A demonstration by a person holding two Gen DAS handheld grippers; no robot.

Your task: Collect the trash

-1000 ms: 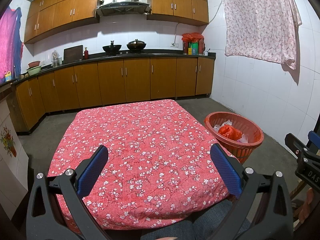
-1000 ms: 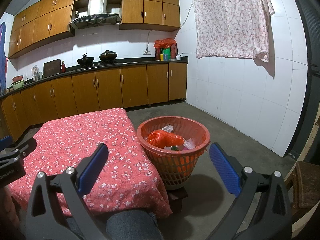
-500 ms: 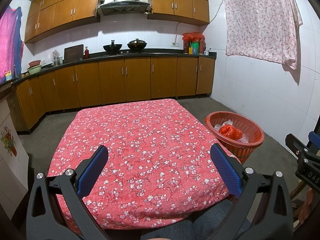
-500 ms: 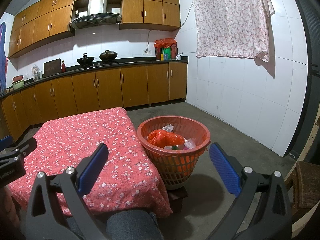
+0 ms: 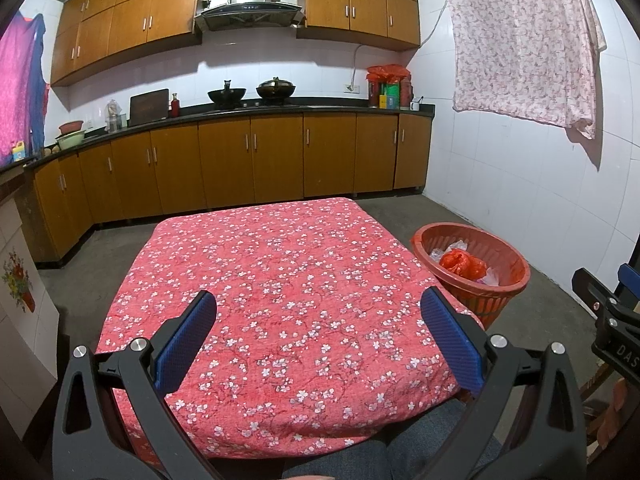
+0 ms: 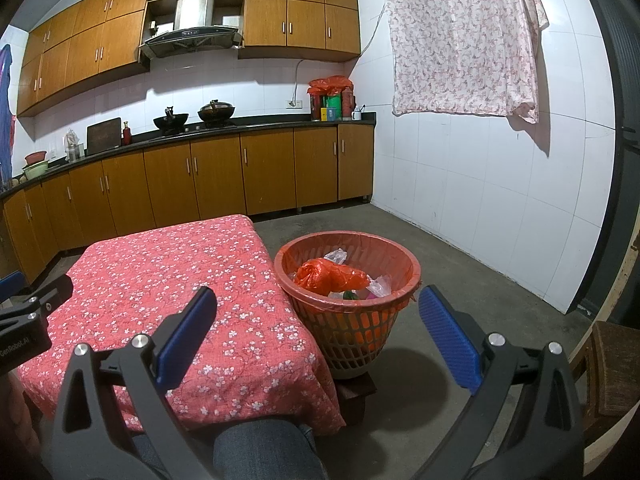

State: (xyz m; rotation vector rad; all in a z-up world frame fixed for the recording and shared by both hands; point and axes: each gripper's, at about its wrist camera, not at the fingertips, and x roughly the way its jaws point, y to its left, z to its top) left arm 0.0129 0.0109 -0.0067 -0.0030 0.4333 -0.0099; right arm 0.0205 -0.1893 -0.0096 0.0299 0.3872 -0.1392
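Note:
An orange plastic basket [image 6: 348, 322] stands on the floor to the right of the table; it also shows in the left wrist view [image 5: 476, 292]. It holds a crumpled orange bag [image 6: 330, 276] and clear plastic scraps [image 6: 378, 282]. The table [image 5: 280, 292] has a red flowered cloth with no trash on it. My left gripper [image 5: 320, 336] is open and empty over the table's near edge. My right gripper [image 6: 318, 332] is open and empty, in front of the basket and apart from it.
Wooden cabinets and a dark counter [image 5: 240, 112] with woks line the back wall. A flowered cloth [image 6: 460, 40] hangs on the white tiled right wall. A wooden chair [image 6: 612, 364] stands at the far right. My knee [image 6: 264, 448] is below the table's edge.

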